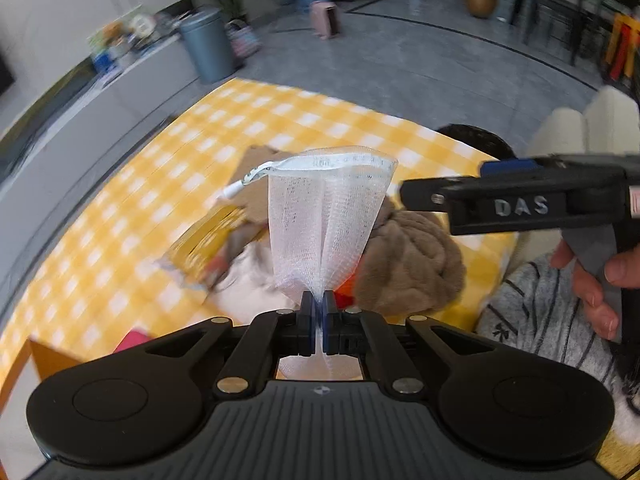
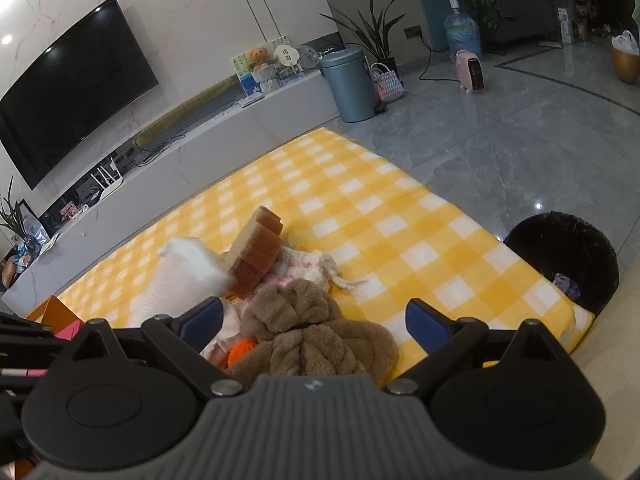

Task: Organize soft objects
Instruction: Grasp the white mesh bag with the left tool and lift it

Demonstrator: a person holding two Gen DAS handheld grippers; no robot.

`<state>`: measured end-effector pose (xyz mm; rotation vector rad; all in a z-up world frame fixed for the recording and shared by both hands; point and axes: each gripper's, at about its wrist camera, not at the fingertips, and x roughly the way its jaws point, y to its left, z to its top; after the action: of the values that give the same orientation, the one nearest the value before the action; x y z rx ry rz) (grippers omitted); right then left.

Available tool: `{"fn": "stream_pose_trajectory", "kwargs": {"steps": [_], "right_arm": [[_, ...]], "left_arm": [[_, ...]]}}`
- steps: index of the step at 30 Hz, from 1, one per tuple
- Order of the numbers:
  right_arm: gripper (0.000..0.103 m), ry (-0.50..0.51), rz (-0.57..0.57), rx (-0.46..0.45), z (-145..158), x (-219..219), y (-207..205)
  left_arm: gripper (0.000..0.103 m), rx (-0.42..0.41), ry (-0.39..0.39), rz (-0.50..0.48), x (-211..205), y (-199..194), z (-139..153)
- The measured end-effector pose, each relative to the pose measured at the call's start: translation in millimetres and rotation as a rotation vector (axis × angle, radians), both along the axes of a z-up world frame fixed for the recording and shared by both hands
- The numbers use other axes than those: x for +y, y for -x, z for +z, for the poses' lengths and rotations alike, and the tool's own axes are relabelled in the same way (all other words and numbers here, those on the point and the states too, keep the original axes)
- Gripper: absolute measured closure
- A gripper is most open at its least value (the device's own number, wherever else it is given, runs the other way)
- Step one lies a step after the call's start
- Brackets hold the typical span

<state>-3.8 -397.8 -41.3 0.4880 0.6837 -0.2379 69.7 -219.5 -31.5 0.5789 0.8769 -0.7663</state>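
My left gripper (image 1: 319,304) is shut on a white mesh pouch (image 1: 326,216) and holds it up above the pile; the pouch also shows in the right wrist view (image 2: 188,272). Below lie a brown plush toy (image 1: 404,256), a brown sponge (image 2: 256,252), a white-pink knitted item (image 2: 312,264) and an orange ball (image 2: 242,350), all on the yellow checked cloth (image 2: 360,208). My right gripper (image 2: 316,320) is open and empty just above the plush toy (image 2: 312,336). Its body reaches in from the right in the left wrist view (image 1: 520,204).
A black waste bin (image 2: 564,256) stands at the cloth's right edge. An orange box (image 2: 52,314) with a pink item sits at the near left. A TV bench (image 2: 224,136) and a grey bin (image 2: 352,84) stand beyond the cloth.
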Motion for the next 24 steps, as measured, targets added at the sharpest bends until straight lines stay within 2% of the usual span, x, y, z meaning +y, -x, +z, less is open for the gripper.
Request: {"fn": "stream_pose_trajectory", "kwargs": {"steps": [7, 13, 15, 17, 21, 24], "right_arm": [[0.007, -0.010, 0.043, -0.012, 1.8, 4.4, -1.7], [0.007, 0.006, 0.177, 0.004, 2.0, 21.0, -9.2], [0.007, 0.056, 0.263, 0.039, 0.4, 37.0, -17.0], [0.012, 0.107, 0.354, 0.043, 0.8, 55.8, -21.8], [0.012, 0.249, 0.510, 0.029, 6.2, 93.0, -20.6], [0.012, 0.267, 0.590, 0.049, 5.1, 109.7, -25.1]], "left_arm": [[0.100, 0.009, 0.086, 0.060, 19.2, -3.3, 16.3], [0.100, 0.033, 0.182, 0.126, 48.3, 0.1, 30.1], [0.100, 0.055, 0.215, 0.164, 61.6, 1.3, 32.7], [0.100, 0.057, 0.252, 0.215, 78.2, 4.5, 35.8], [0.100, 0.049, 0.307, 0.291, 111.5, 11.0, 40.8], [0.100, 0.028, 0.318, 0.359, 136.9, 15.0, 36.5]]}}
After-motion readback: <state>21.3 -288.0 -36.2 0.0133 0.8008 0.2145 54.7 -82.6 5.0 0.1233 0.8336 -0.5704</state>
